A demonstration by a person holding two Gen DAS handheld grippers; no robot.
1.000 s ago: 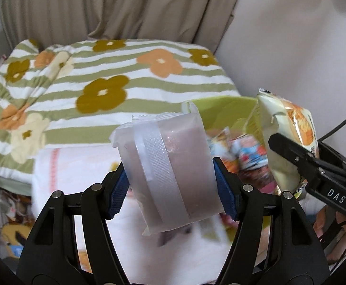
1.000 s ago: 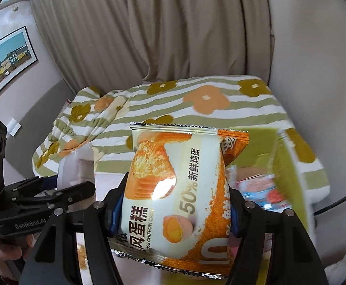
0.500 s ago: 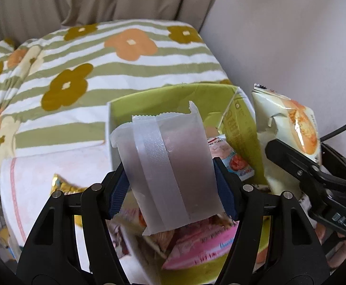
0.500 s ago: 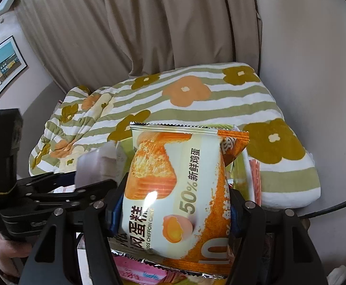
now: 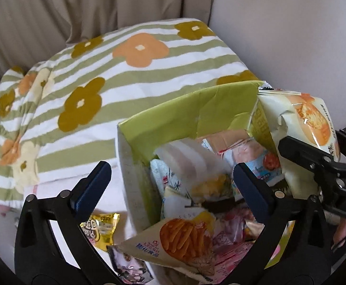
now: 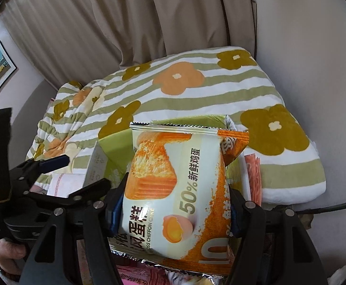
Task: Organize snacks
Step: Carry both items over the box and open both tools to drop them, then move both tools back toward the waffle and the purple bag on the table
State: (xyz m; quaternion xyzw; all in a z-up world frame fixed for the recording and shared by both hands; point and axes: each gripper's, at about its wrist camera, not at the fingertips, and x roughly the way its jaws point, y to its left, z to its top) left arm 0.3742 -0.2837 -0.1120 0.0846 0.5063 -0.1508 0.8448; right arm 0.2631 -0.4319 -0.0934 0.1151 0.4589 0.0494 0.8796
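Note:
A green-lined cardboard box (image 5: 187, 114) sits on the bed and holds several snack packets. My left gripper (image 5: 170, 178) is open above the box's near left corner. A frosted translucent packet (image 5: 191, 159), blurred, lies among the snacks inside the box, just beyond the open jaws. My right gripper (image 6: 173, 204) is shut on an orange and white chiffon cake packet (image 6: 173, 190), held upright over the box (image 6: 116, 147). That packet also shows in the left wrist view (image 5: 301, 123), at the box's right side.
A fries packet (image 5: 180, 237) leans over the box's near edge. A gold packet (image 5: 101, 228) and a dark packet (image 5: 130, 266) lie outside on white cloth. A striped floral quilt (image 5: 89, 83) covers the bed; curtains and a wall lie behind.
My left gripper has opened and let go of the frosted packet, which has dropped into the box. Both grippers have moved closer over the box. The right still holds the cake packet.

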